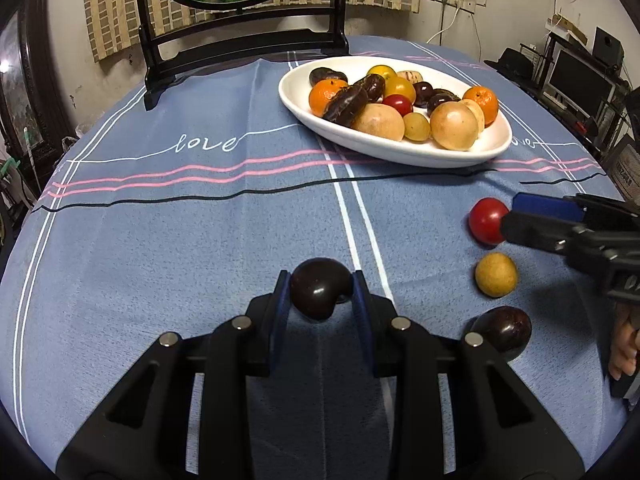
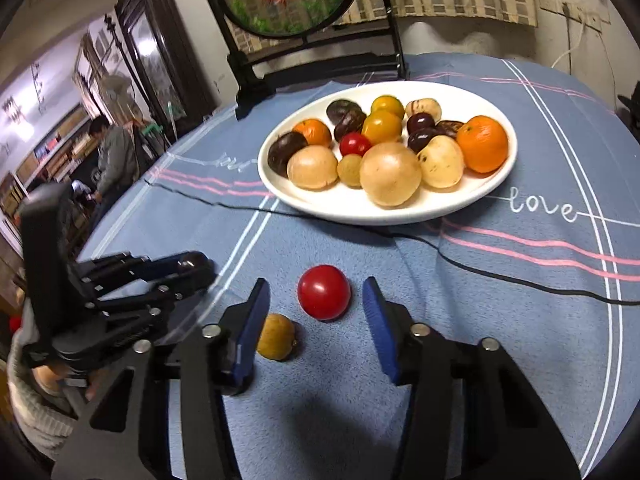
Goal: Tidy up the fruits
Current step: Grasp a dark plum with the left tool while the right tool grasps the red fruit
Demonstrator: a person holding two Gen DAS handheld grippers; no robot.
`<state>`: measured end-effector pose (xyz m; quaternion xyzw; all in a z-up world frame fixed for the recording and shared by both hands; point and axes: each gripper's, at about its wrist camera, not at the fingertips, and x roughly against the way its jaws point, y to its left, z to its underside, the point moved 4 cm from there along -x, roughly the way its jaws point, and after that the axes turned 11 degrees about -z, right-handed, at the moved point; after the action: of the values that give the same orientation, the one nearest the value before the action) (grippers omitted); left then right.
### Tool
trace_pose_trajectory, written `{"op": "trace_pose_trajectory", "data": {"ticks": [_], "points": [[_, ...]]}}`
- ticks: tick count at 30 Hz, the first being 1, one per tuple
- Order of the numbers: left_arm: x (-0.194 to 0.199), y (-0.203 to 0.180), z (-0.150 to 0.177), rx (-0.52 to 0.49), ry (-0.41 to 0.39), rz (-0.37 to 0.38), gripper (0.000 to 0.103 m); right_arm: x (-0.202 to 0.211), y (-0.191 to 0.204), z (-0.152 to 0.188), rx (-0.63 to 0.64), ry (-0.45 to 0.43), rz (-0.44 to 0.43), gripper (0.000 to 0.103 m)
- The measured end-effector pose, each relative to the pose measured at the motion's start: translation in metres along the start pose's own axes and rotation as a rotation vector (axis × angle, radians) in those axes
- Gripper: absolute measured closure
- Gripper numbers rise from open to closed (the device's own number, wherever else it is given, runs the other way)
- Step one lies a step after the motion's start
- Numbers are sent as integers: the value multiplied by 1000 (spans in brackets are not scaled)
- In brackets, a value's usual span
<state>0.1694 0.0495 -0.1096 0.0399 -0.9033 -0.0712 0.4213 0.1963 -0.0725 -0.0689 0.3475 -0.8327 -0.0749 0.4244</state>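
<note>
My left gripper (image 1: 320, 292) is shut on a dark purple fruit (image 1: 318, 294) just above the blue tablecloth. In the right wrist view my right gripper (image 2: 316, 283) straddles a red tomato (image 2: 324, 292) that rests on the cloth. Its blue pads (image 2: 252, 320) stand clear of the tomato on both sides, so it is open. A small tan fruit (image 2: 276, 336) lies by its left finger. Another dark fruit (image 1: 502, 330) lies nearer me. The white oval plate (image 1: 400, 154) at the back holds several oranges and tan, yellow, red and dark fruits.
A round picture on a black stand (image 1: 240, 40) stands at the table's far edge. A black cable (image 1: 200, 199) runs across the cloth in front of the plate. A person (image 2: 116, 156) stands far off to the left, beyond the table.
</note>
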Motion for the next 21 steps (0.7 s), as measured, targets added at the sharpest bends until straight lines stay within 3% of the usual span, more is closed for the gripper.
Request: {"op": "trace_pose_trajectory", "data": {"ticks": [2, 7, 17, 21], "points": [[-1, 0, 0, 1, 3, 0, 72, -7, 1, 2, 23, 21, 27, 57], [-1, -1, 1, -8, 5, -12, 70, -16, 1, 3, 45, 37, 76, 68], [-1, 0, 0, 14, 1, 29, 72, -12, -5, 6, 6, 36, 50, 72], [15, -1, -4, 12, -73, 14, 72, 2, -7, 1, -15, -7, 42, 72]]}}
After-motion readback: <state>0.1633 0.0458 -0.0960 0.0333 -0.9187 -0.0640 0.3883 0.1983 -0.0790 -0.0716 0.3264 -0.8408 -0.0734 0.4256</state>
